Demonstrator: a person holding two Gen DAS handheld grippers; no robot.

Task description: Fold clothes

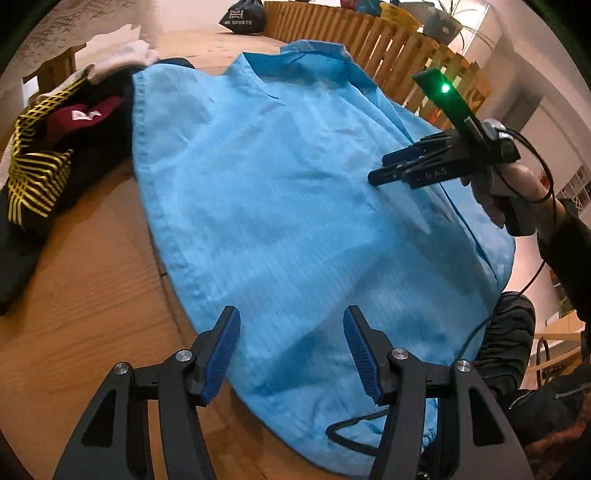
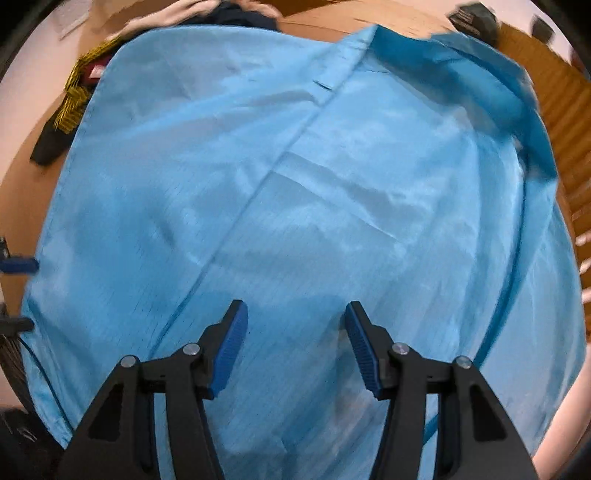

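Observation:
A light blue shirt [image 1: 280, 192] lies spread flat on the wooden table [image 1: 85, 295], collar at the far end. My left gripper [image 1: 291, 325] hovers open over the shirt's near hem, nothing between its blue pads. In the left wrist view the right gripper [image 1: 384, 171] hangs above the shirt's right side, held by a hand [image 1: 517, 188]. In the right wrist view the right gripper [image 2: 295, 325] is open above the shirt [image 2: 295, 184], close to the button placket seam. The left gripper's fingertips [image 2: 18, 266] show at the left edge.
A pile of dark clothes with yellow stripes and a maroon patch [image 1: 48, 155] lies left of the shirt, white cloth [image 1: 122, 59] behind it. A wooden slatted fence [image 1: 388, 44] runs along the far right. A black bag [image 1: 243, 18] sits at the back. A cable [image 1: 351, 432] trails near the hem.

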